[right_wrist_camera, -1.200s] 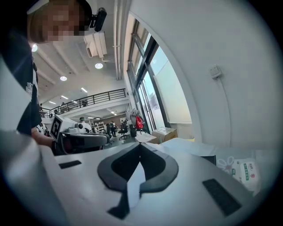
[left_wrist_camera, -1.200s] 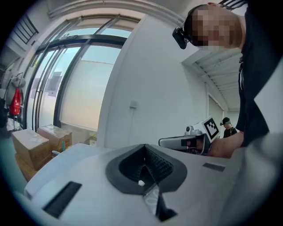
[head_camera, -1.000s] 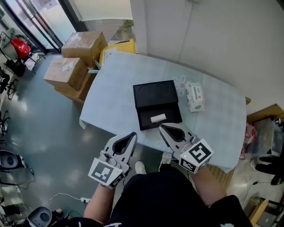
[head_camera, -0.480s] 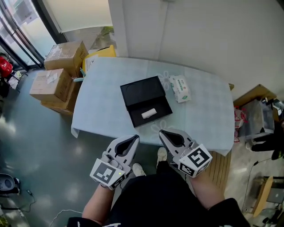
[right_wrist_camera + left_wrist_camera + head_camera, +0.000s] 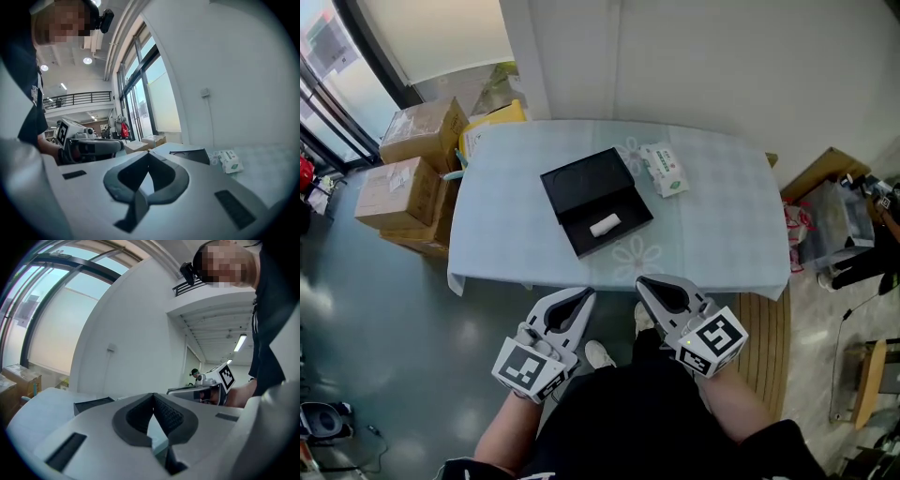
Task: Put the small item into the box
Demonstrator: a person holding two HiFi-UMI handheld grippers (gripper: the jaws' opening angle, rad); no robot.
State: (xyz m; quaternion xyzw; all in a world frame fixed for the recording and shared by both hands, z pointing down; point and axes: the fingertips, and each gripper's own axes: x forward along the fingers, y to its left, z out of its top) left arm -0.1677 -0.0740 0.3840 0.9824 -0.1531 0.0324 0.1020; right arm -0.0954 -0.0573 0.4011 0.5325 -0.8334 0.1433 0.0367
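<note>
Ops: Status on both grippers?
Rig: Left tongs [image 5: 153, 397] closed, pads tip to tip, nothing between them. Right tongs [image 5: 148, 156] same: closed, empty.
Ops: Position?
Rig: Both held low in front of the person, side by side, off the near edge of the surface [image 5: 712, 220]. Tips point toward it. Neither touches anything on it.
Ops: Small item?
Rig: Small item [image 5: 605, 225] is white and roll-shaped. It lies inside the box [image 5: 579, 180], in the tray half nearer the person.
Ops: Box itself?
Rig: Black, lid open and laid flat on the far side. It sits at a slant, roughly mid-surface, on a pale cloth with a faint flower print.
Ops: Anything else around?
Rig: Tissue pack [image 5: 663, 170] on the surface, just beside the lid's right edge. Cardboard cartons [image 5: 412, 136] stacked on the floor [image 5: 356, 309] past the surface's left end.
</note>
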